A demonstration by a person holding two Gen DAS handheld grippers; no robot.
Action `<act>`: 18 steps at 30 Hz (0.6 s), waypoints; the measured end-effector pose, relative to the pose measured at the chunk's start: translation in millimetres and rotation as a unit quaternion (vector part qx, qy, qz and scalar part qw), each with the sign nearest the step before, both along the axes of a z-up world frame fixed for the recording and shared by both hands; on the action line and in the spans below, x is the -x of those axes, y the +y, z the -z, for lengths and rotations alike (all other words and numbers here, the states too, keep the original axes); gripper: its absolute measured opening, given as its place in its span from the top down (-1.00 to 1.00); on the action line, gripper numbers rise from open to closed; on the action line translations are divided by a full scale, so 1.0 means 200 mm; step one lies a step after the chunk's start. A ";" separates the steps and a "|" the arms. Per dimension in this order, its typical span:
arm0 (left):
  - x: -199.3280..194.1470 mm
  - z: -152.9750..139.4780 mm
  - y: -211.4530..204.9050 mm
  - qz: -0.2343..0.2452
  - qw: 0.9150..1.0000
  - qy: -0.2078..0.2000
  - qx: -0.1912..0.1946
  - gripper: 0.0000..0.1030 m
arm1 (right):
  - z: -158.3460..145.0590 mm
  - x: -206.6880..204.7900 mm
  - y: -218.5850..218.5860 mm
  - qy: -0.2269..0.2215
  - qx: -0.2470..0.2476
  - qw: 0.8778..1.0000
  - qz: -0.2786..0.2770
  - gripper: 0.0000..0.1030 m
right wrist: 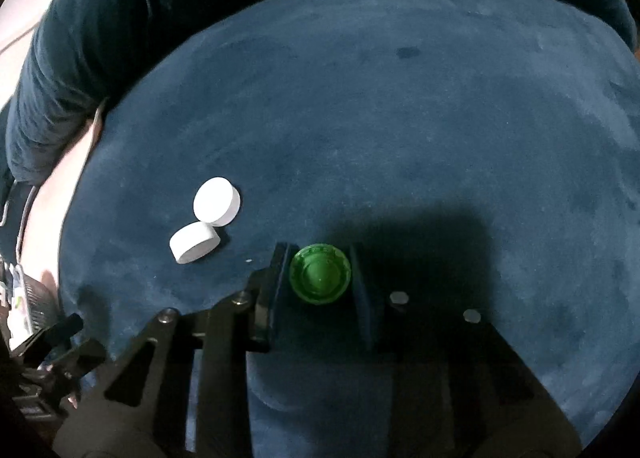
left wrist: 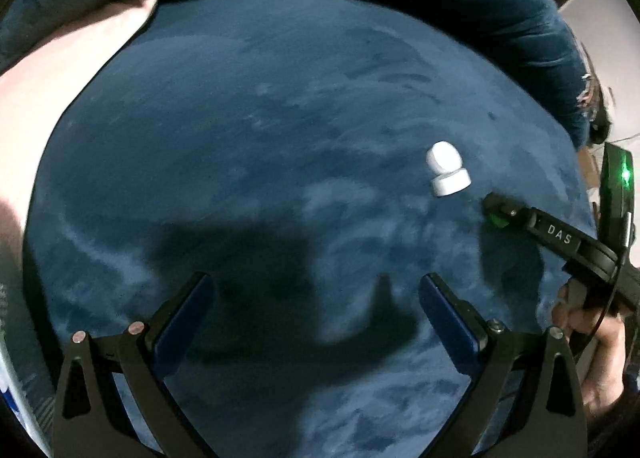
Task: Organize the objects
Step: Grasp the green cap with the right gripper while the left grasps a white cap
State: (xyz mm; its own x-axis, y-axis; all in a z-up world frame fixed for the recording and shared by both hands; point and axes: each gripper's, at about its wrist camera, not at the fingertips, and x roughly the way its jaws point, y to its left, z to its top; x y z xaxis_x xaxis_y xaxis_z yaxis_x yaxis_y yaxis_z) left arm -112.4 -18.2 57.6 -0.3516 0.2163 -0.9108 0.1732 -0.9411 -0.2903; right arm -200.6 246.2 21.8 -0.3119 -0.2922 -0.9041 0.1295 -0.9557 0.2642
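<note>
The left hand-held gripper [left wrist: 316, 298] is held wide open and empty over the blue velvet round cushion [right wrist: 400, 118]. Two white plastic bottle caps [right wrist: 206, 220] are seen touching, just left of the right hand-held gripper [right wrist: 320, 278], which is closed on a green plastic bottle cap [right wrist: 320, 274], so the right side is judged nearer.

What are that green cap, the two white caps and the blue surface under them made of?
Green cap: probably moulded plastic, glossy, with ridged rim. White caps: likely plastic too, smooth matte faces. Blue surface: looks like velvety fabric, since brushed streaks show in its nap.
</note>
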 end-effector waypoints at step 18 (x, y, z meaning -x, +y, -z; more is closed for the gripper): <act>0.47 0.14 0.38 -0.005 0.991 0.002 -0.135 -0.26 | -0.14 -0.11 0.26 -0.011 0.116 0.989 0.092 0.37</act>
State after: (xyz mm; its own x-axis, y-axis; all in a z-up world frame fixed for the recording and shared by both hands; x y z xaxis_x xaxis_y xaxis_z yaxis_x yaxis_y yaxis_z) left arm -206.7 57.7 29.9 -0.3578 0.4493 -0.8186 0.1798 -0.8271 -0.5325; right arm -178.5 297.9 50.5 -0.3601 -0.4330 -0.8263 -0.0497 -0.8756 0.4805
